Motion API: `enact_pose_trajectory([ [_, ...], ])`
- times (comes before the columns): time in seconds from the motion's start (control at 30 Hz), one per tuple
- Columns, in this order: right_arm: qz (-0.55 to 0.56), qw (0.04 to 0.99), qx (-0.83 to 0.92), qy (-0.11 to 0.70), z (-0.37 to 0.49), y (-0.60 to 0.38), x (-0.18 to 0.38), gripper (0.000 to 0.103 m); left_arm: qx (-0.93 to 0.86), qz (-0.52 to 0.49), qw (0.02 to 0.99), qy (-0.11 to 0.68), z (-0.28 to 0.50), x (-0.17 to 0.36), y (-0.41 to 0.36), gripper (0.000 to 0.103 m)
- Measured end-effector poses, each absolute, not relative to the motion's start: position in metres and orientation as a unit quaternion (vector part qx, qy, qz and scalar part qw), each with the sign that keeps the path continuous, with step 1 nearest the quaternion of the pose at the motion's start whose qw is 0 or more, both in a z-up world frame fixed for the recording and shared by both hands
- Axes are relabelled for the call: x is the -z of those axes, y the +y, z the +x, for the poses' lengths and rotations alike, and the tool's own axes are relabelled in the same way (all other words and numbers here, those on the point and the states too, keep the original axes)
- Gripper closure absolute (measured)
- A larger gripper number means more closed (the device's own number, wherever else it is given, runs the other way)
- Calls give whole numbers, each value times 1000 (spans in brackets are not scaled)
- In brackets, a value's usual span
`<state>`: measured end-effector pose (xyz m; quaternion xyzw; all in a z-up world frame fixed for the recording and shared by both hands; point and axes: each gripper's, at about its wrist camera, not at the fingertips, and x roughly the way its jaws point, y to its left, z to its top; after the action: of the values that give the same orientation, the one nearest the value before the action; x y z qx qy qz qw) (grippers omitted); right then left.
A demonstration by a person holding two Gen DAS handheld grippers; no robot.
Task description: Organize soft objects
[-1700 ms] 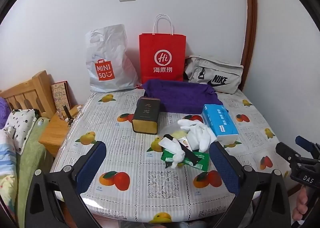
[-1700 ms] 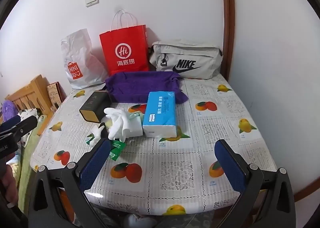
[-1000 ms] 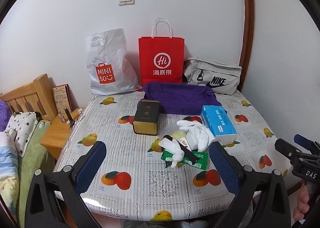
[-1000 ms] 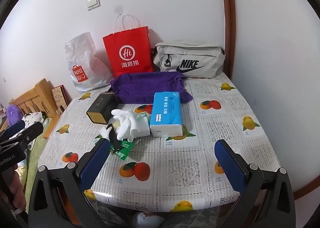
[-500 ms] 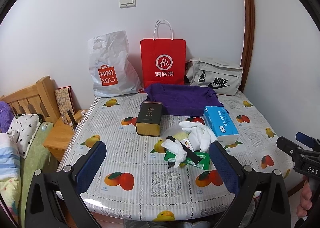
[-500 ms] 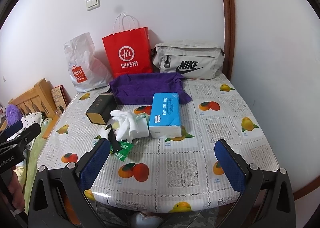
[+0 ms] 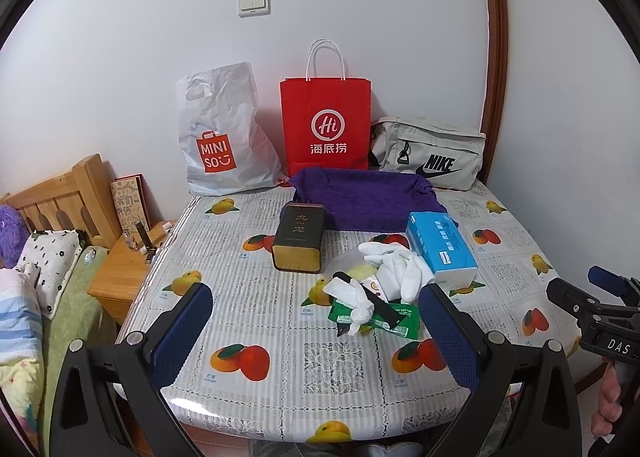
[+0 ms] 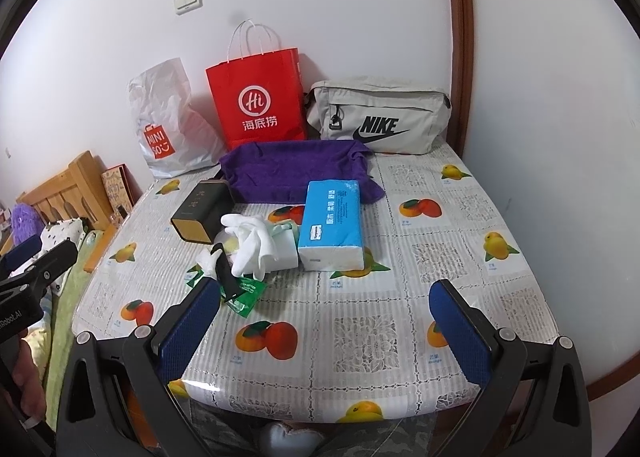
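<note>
My left tongs (image 7: 316, 331): spread wide, empty, held above the near tabletop (image 7: 256, 289) edge.
My right tongs (image 8: 326, 327): likewise released, holding nothing.
White gloves (image 7: 400, 267): heaped mid-tabletop, touching the blue tissue pack (image 7: 440, 247).
Purple cloth (image 7: 368, 195): folded at the back, before the red paper bag (image 7: 325, 123).
Dark tin (image 7: 299, 237): lying left of the gloves.
</note>
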<state>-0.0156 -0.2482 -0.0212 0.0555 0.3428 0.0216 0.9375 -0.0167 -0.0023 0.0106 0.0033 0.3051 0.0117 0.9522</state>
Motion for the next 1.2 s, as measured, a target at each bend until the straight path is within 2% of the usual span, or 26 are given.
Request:
enact_pose_trajectory([
  [1.2,68,939,-34,337,-19,-253,17,1,5,-6,952,305,-20,-13,-7,0],
])
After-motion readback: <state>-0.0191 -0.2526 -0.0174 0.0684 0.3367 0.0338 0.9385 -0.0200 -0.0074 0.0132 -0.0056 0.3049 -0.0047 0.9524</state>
